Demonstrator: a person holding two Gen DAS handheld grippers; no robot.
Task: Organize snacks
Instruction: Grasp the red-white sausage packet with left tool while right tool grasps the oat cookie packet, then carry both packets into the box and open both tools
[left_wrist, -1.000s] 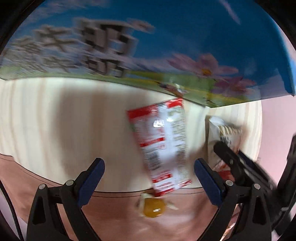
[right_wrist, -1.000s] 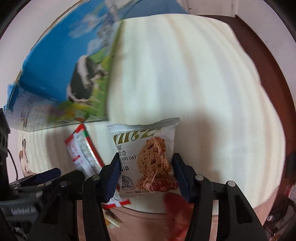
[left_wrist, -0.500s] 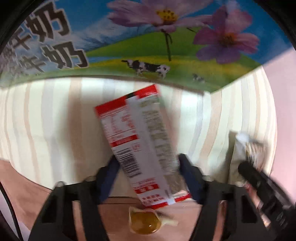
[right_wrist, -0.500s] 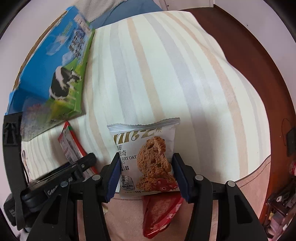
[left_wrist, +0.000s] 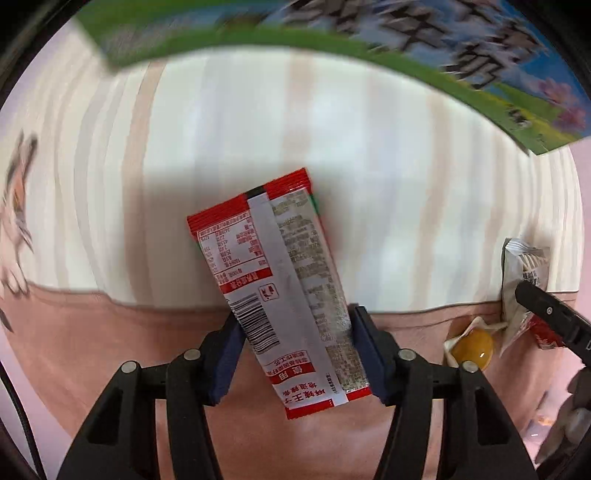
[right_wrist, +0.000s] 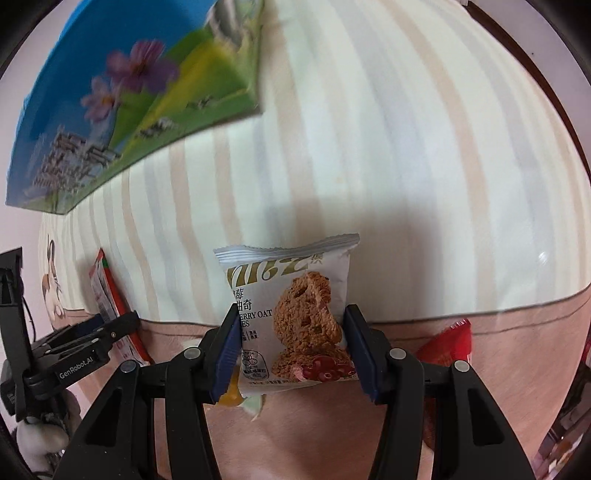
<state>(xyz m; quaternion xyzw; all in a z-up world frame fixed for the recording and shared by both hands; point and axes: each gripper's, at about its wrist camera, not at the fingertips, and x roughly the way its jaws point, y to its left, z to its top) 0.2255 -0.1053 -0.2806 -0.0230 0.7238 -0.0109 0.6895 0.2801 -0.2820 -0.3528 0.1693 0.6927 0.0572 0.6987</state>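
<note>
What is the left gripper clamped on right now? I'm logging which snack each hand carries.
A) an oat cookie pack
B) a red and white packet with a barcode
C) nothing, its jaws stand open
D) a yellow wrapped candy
B: in the left wrist view the left gripper has its pads pressed on both sides of the red and white packet, barcode side up.

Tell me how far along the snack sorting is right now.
Nothing looks put away yet. In hand: the left claw has just closed on the red sachet, and the right claw grips the oat cookie pack. Left on the cloth: the yellow candy and a red packet. The milk box lies beyond.
</note>
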